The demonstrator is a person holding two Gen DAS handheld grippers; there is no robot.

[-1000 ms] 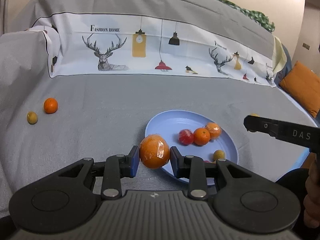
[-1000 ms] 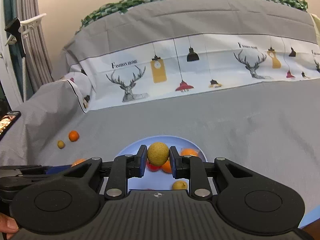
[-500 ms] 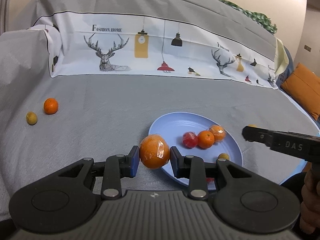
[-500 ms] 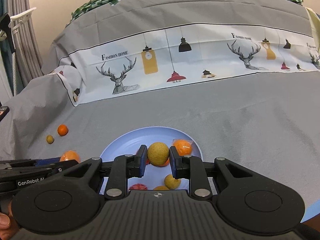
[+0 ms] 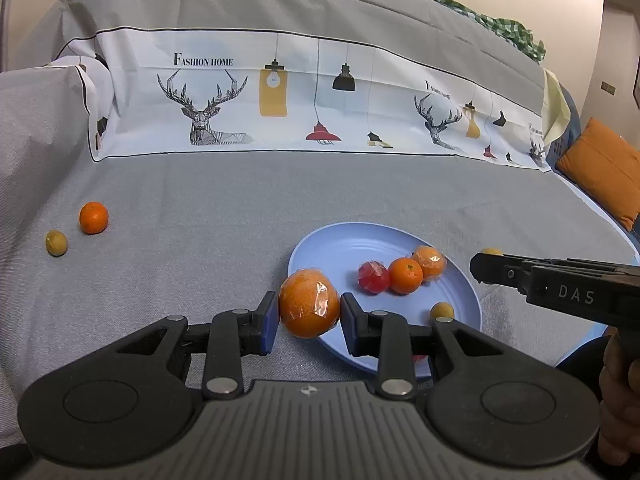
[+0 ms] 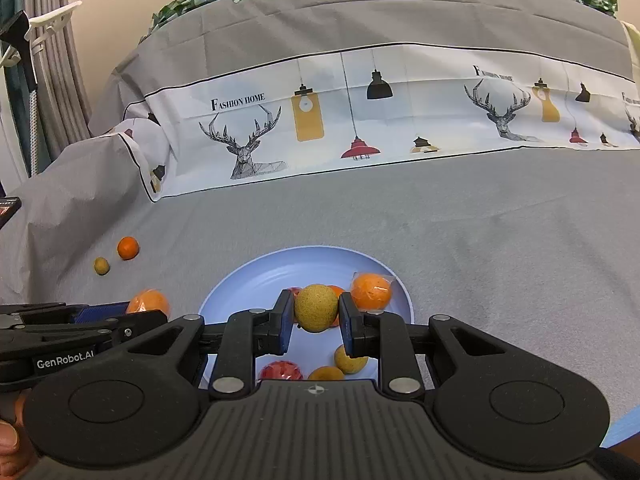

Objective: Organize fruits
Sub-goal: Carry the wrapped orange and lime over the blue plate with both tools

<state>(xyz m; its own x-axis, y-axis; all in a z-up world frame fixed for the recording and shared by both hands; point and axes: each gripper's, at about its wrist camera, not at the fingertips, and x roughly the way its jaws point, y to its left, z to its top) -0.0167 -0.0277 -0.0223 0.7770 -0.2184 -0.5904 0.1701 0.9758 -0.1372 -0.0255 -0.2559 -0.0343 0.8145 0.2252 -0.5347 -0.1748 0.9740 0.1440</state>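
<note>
My left gripper is shut on a plastic-wrapped orange, held at the left rim of the blue plate. My right gripper is shut on a yellow-green round fruit, held over the plate. On the plate lie a red wrapped fruit, a small orange, a wrapped orange and a small yellow fruit. The right gripper shows from the side in the left wrist view. The held orange also shows in the right wrist view.
A small orange and a small yellow fruit lie on the grey cloth at the far left; they also show in the right wrist view. A printed deer-and-lamp cloth covers the raised back. An orange cushion lies at right.
The right gripper has moved forward and lower over the plate with its fruit. The left gripper has edged toward the plate rim with the wrapped orange.
</note>
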